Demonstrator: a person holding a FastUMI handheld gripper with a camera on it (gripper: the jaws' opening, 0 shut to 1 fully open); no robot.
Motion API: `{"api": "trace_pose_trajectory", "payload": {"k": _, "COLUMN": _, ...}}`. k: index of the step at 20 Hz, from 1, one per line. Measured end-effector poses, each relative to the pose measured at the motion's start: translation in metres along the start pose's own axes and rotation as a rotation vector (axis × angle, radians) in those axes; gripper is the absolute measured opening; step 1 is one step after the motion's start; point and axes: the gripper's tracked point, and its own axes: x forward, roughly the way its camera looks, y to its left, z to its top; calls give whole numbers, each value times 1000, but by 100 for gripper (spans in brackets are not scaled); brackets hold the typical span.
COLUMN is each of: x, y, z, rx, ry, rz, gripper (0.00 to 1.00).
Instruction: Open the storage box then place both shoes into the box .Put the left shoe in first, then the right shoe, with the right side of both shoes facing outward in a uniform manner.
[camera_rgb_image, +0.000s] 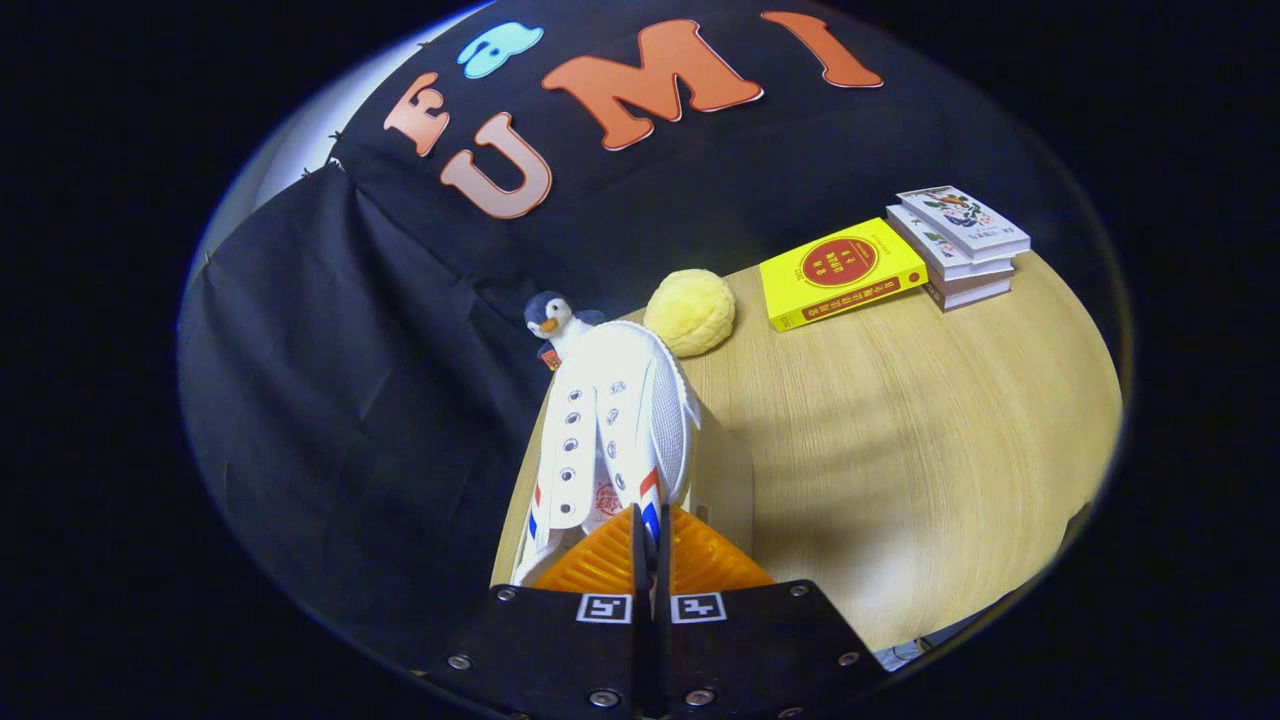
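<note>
I get strong fisheye bending toward the rim. Light falls from above: wooden table (900, 420) evenly bright, soft shadow band across it at 4 o'clock from the white shoe (610, 420). Shoe slightly overexposed. Focus sharp, gripper (650, 545) fingers closed together.

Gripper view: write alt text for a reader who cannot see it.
The claw is shut on the heel end of a white shoe, held toe-forward above a wooden table. Just beyond the toe sit a toy penguin and a yellow ball. Farther off lie a yellow book and a stack of books.
</note>
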Motion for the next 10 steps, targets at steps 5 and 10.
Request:
{"api": "trace_pose_trajectory", "payload": {"k": 5, "x": 29, "y": 8, "z": -18, "rx": -55, "ry": 25, "rz": -120, "gripper": 0}}
{"api": "trace_pose_trajectory", "payload": {"k": 10, "x": 48, "y": 5, "z": -46, "rx": -79, "ry": 88, "rz": -193, "gripper": 0}}
